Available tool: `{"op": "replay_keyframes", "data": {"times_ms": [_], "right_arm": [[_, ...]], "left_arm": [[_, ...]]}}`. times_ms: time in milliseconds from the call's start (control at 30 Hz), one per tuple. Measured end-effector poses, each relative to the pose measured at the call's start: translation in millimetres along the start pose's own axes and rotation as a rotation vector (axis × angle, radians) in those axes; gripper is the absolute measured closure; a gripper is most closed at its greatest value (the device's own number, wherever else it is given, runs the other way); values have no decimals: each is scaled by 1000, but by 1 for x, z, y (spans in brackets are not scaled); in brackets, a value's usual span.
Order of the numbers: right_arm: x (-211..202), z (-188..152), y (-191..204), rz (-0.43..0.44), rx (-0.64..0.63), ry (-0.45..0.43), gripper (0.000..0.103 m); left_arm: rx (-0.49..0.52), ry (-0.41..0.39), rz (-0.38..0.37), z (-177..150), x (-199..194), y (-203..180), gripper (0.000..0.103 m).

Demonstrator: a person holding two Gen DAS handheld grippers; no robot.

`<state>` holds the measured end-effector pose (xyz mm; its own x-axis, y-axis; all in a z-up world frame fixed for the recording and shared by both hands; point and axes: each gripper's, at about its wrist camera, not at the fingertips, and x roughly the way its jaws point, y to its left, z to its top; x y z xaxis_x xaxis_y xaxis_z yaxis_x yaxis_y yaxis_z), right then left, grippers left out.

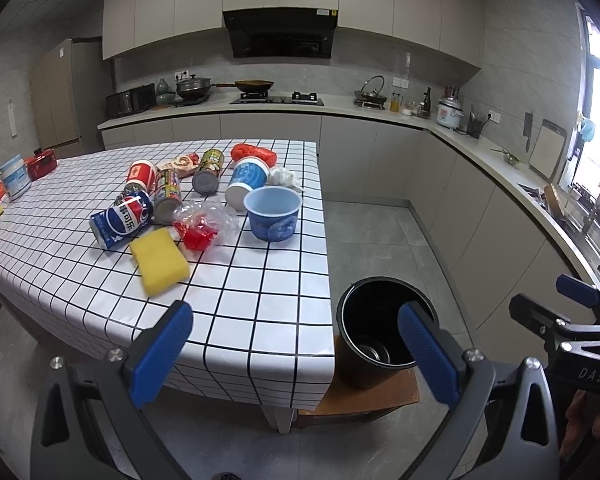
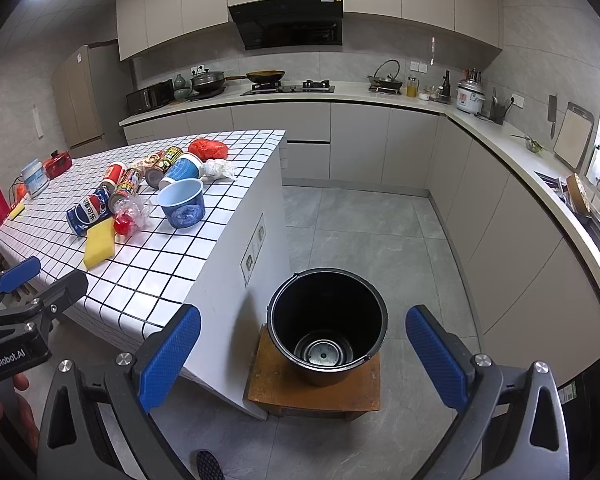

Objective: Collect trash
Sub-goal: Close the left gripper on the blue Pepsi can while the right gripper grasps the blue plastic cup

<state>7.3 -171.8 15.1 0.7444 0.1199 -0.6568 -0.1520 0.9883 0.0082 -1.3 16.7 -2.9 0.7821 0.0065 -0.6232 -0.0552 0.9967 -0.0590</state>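
Observation:
Trash lies on the checked table (image 1: pixel 260 304) (image 2: pixel 160 272): a Pepsi can (image 1: pixel 121 219) (image 2: pixel 89 209), a yellow sponge (image 1: pixel 159 261) (image 2: pixel 99 243), crumpled clear and red plastic (image 1: pixel 204 224) (image 2: pixel 134 213), an upright blue cup (image 1: pixel 273 213) (image 2: pixel 181 202), several tipped cans and cups, a red bag (image 1: pixel 254 153) (image 2: pixel 208 148) and white tissue (image 1: pixel 284 178) (image 2: pixel 219 169). An empty black bucket (image 1: pixel 374 332) (image 2: pixel 327 322) stands on a wooden stool (image 2: pixel 316 392) by the table's corner. My left gripper (image 1: pixel 296 352) is open above the table's near edge. My right gripper (image 2: pixel 302 360) is open, above the bucket.
A kitchen counter (image 2: pixel 500 136) runs along the back and right walls with a stove, pots, a rice cooker and a sink. A white tub (image 1: pixel 15 177) and red items stand at the table's far left. Grey tiled floor (image 2: pixel 360 232) lies between table and counter.

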Motion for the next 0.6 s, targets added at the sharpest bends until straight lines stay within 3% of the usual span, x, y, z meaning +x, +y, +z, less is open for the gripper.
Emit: {"op": "replay_keyframes", "data": {"times_ms": [333,600], "right_arm": [[17,8,11,76,-10,16,0],[48,29,64,132,-49,20,0]], "left_arm": [[-85,49,65,-2,10,50,0],[-91,82,130,4,36,120,1]]}}
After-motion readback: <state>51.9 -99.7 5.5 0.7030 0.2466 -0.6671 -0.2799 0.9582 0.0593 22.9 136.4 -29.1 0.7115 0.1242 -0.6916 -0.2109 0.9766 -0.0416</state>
